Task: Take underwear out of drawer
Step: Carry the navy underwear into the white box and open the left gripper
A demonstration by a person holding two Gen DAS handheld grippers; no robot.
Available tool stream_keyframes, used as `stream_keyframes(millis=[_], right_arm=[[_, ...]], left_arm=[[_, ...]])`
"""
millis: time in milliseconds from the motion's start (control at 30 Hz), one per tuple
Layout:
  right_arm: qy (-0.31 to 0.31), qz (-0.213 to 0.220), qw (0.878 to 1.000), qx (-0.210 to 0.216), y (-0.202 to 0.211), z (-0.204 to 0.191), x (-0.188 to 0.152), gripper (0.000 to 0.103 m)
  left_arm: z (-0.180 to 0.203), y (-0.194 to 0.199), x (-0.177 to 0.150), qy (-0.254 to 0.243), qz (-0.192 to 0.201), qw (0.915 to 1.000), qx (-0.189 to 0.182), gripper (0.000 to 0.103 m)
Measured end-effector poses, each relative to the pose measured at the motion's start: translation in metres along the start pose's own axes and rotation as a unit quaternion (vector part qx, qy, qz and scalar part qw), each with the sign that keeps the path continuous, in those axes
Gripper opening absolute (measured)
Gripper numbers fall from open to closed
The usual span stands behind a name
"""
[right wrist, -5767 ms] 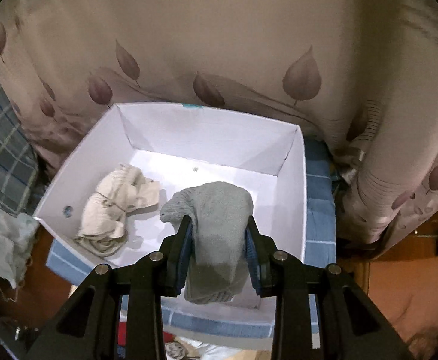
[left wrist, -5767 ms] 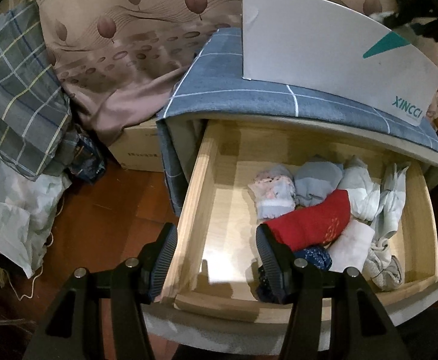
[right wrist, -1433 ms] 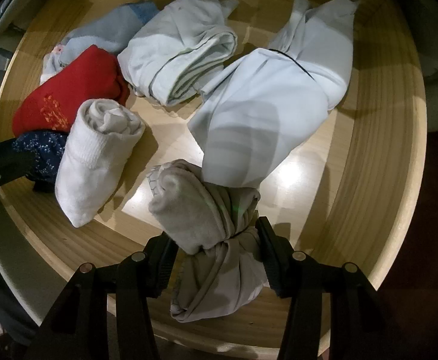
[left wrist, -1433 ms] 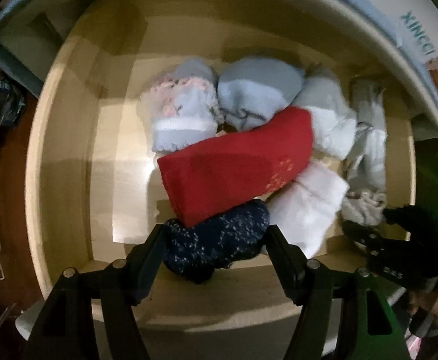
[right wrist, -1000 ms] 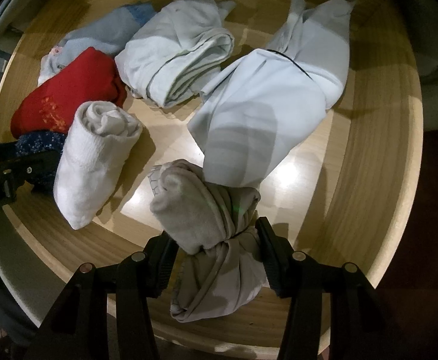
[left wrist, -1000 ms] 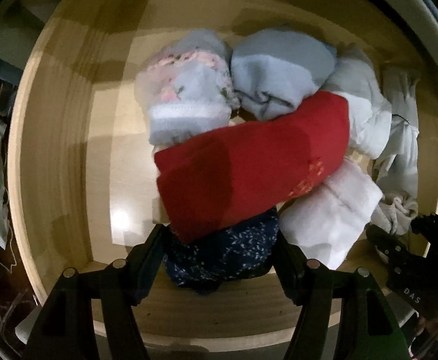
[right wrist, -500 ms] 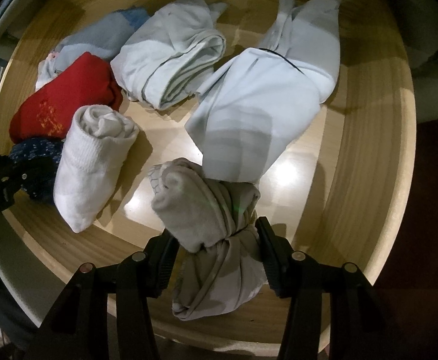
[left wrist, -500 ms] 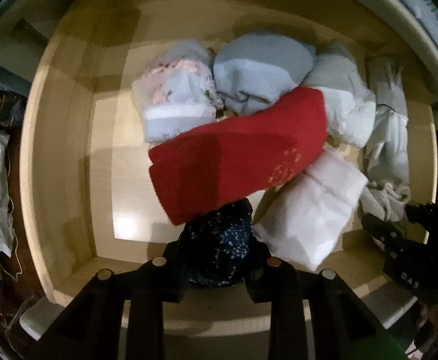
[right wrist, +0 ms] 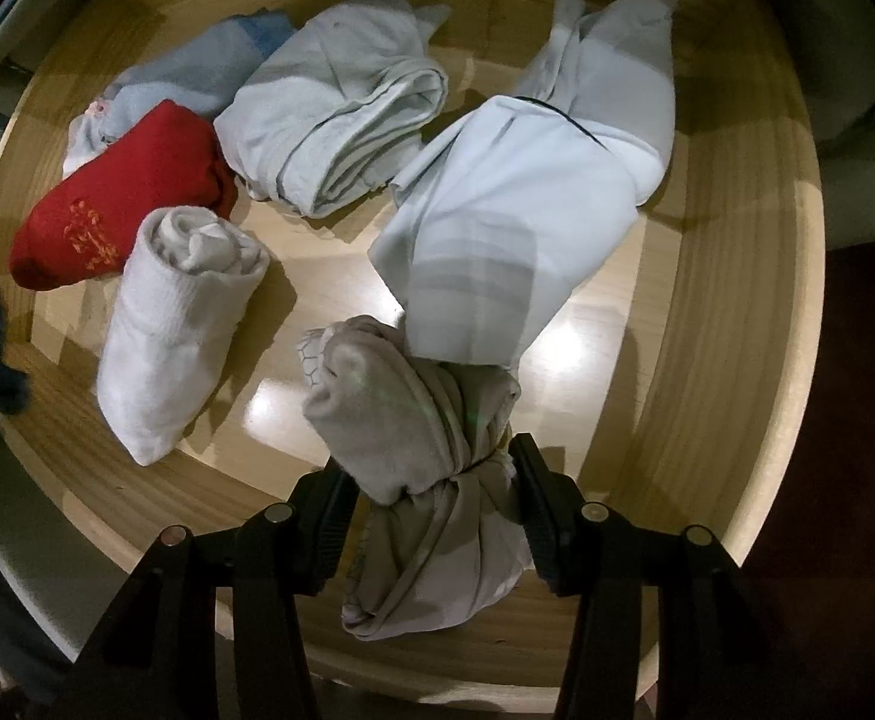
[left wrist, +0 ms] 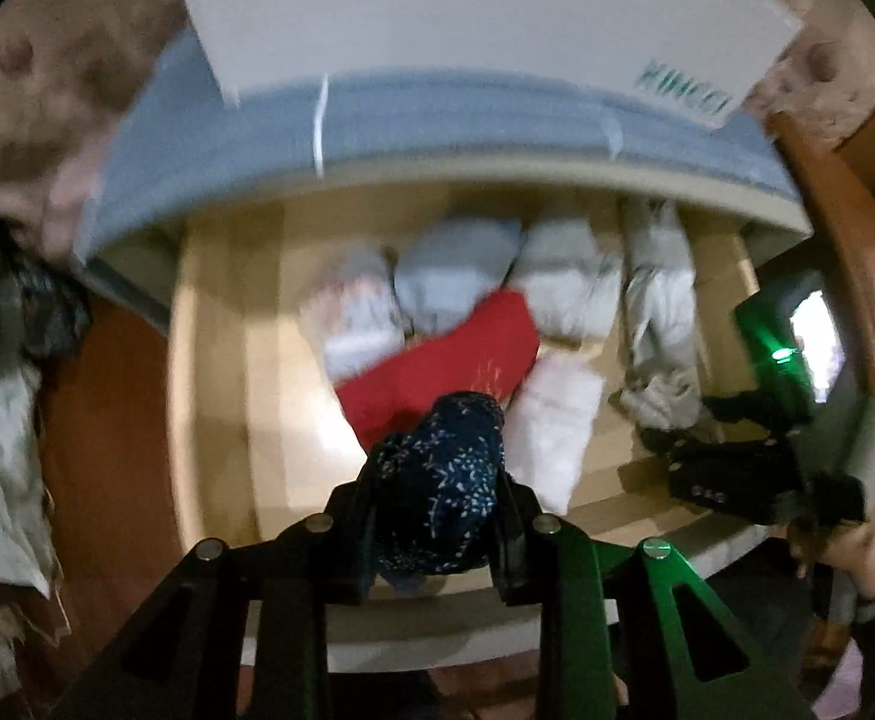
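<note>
The navy speckled underwear (left wrist: pixel 440 480) is clamped in the left hand-held gripper (left wrist: pixel 437 531), above the wooden drawer (left wrist: pixel 215 372). A grey knotted bundle (right wrist: pixel 431 456) is pinched by the right hand-held gripper (right wrist: pixel 431 504) on the drawer floor; a white box (left wrist: pixel 467 12) is seen beyond.

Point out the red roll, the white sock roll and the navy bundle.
red roll (right wrist: pixel 119 204), right wrist view, its middle.
white sock roll (right wrist: pixel 173 330), right wrist view, its middle.
navy bundle (left wrist: pixel 443 480), left wrist view, its speckled front.

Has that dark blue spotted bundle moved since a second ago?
Yes. The dark blue bundle, gripped in the left gripper, has lifted up off the drawer floor, away from the red roll.
</note>
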State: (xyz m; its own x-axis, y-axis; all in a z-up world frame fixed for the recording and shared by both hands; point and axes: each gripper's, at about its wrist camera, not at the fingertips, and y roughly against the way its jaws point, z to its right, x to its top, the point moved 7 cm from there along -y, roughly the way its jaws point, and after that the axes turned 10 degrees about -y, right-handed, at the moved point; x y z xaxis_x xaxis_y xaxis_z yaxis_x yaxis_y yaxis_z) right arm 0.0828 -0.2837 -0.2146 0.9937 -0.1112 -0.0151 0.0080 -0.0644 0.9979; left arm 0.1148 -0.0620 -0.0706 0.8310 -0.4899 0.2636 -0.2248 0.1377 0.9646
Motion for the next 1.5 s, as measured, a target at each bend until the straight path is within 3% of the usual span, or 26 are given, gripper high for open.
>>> stream_keyframes(millis=[200,367,533,733,967,1267,1500], right_arm=[[0.0,0.001,1.0,-0.002,0.0,-0.001,0.0,0.046],[0.0,0.001,1.0,-0.005,-0.001,-0.003,0.001,0.046],[-0.001,0.002,1.0,-0.005,-0.002,-0.002,0.002,0.046],[-0.002,0.002,1.0,-0.006,-0.001,-0.001,0.002,0.046],[-0.003,0.001,1.0,-0.005,0.001,-0.001,0.003,0.047],[-0.004,0.0,1.0,-0.003,0.002,0.001,0.005,0.047],[-0.005,0.0,1.0,-0.001,-0.001,0.004,0.005,0.047]], left_arm=[[-0.006,0.073,0.024,-0.024,0.127,0.9905,0.047,0.028],[-0.022,0.141,0.064,-0.019,0.223,0.9708,0.086,0.028],[-0.047,0.182,0.109,-0.009,0.261,0.959,0.111,0.028],[-0.063,0.181,0.157,-0.002,0.269,0.9534,0.137,0.028],[-0.073,0.137,0.193,-0.002,0.229,0.9627,0.145,0.028],[-0.078,0.079,0.205,-0.011,0.172,0.9744,0.144,0.028],[-0.077,0.07,0.204,-0.011,0.159,0.9777,0.137,0.036]])
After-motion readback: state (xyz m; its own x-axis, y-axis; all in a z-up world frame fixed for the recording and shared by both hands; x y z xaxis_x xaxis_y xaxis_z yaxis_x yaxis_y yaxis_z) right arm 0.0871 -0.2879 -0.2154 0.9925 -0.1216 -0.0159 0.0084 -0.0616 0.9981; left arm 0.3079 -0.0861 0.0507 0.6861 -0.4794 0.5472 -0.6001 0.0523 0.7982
